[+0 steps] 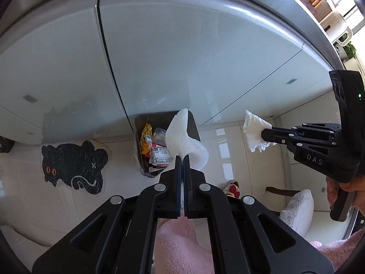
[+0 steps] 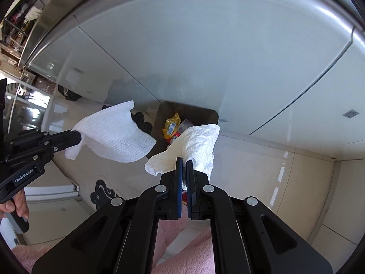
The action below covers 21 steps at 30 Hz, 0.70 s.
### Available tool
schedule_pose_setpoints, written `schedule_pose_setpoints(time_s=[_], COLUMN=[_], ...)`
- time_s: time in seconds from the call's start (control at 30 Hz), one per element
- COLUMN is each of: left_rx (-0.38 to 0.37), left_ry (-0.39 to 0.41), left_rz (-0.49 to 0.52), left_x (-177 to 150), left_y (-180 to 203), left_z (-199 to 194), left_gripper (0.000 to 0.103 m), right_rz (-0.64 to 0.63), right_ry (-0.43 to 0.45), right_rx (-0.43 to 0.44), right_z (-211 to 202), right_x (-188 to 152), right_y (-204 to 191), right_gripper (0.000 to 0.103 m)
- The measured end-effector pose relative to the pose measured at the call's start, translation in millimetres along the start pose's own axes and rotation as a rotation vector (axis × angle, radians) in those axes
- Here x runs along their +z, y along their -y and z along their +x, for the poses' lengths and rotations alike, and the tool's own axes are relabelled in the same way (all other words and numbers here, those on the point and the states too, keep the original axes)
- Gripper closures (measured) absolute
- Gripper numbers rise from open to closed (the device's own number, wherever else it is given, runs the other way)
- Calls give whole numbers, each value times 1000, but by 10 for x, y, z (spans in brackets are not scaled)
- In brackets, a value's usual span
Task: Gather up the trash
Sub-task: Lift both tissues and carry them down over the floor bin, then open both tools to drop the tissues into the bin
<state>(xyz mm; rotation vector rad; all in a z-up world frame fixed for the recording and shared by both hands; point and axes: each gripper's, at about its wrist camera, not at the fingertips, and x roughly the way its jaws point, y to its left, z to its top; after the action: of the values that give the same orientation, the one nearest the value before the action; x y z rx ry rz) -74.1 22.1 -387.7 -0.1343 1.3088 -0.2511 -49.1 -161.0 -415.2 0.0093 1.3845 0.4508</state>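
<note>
White paper towel [image 1: 186,139] pinched in left gripper [image 1: 182,159], jaws clamped tight on its lower edge; sheet hangs over the near rim of the dark trash bin [image 1: 195,125]. Crumpled tissue [image 2: 196,143], yellowish on one side, gripped the same way by right gripper [image 2: 184,162], over the bin's near right corner. Bin holds a yellow wrapper [image 1: 146,140] and a printed packet [image 1: 160,157]. Bin stands on pale floor tiles [image 1: 230,141] against a glossy cabinet front [image 1: 159,57]. Black cat-shaped mat [image 1: 73,166] lies to its left.
</note>
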Motion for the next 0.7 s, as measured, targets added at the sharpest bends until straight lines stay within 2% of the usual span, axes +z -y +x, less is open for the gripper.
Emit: schedule_pose_setpoints(time_s=[0.2,0.4,0.57,0.7], left_rx=[-2,32,37,41], left_ry=[-63,-143,-207,-242], left_rz=[-11,-6,-12,-7], left_x=[113,169,183,208], left_y=[-123,-292,-438,-471], left_z=[654,1238,1568,1712], left_gripper=[103,103,103,98], right_rz=[67,89,97,111], right_ry=[-65,-126,-209,-247], right_rx=[25,41,71,67], right_z=[629,1212,1639,1855], right_x=[114,250,303,302], right_y=[183,279,287,303], right_gripper=[99,99,97,95])
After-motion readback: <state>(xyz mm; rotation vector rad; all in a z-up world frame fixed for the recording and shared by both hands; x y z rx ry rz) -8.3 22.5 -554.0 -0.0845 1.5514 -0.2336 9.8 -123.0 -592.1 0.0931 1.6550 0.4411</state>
